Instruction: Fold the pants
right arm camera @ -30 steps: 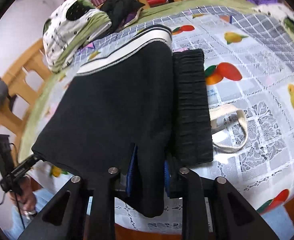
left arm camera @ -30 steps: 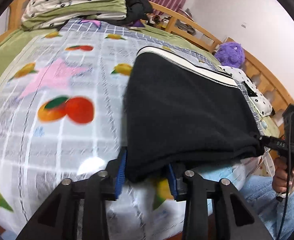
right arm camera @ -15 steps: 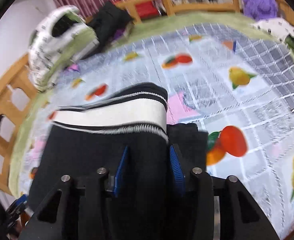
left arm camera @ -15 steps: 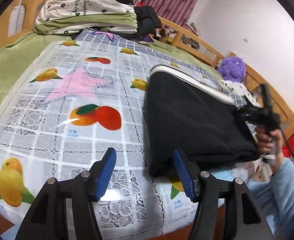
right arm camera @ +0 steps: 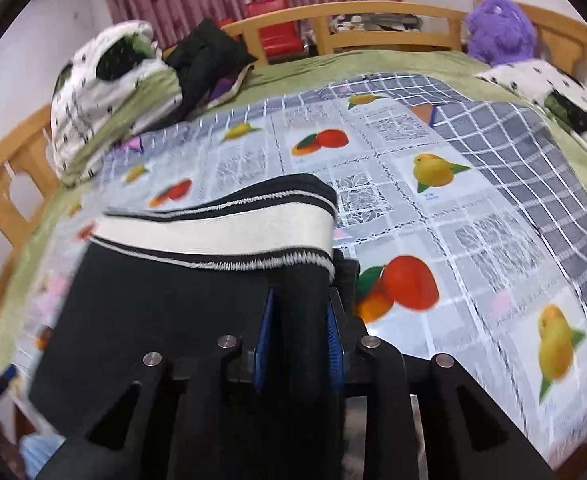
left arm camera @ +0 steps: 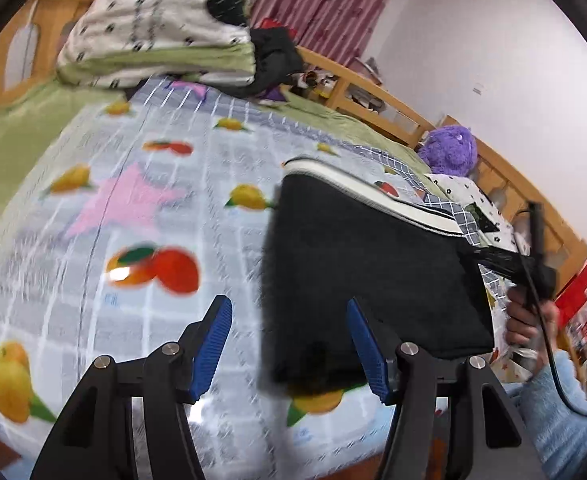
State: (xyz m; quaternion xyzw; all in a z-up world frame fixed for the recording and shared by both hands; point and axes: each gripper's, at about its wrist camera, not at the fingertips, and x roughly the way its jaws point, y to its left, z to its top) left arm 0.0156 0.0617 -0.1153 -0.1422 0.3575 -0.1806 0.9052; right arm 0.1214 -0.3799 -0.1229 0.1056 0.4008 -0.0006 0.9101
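At the bottom of its frame, the left gripper (left arm camera: pixel 289 344) is standing wide, holding nothing. The right gripper (right arm camera: pixel 298 334) is clamping the folded black pants with a white waistband (right arm camera: pixel 197 280), which are lying mid-frame on the fruit-printed cloth (right arm camera: pixel 473 240). Further back, a purple plush toy (right arm camera: pixel 497 32) is sitting upper right.

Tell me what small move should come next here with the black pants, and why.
Probably open the right tool and draw it back. The left tool already stands open beside the black pants, which lie folded on the fruit-print cloth with the white waistband on top. The right tool alone grips the fabric at the near edge, so letting go seems to finish this fold.
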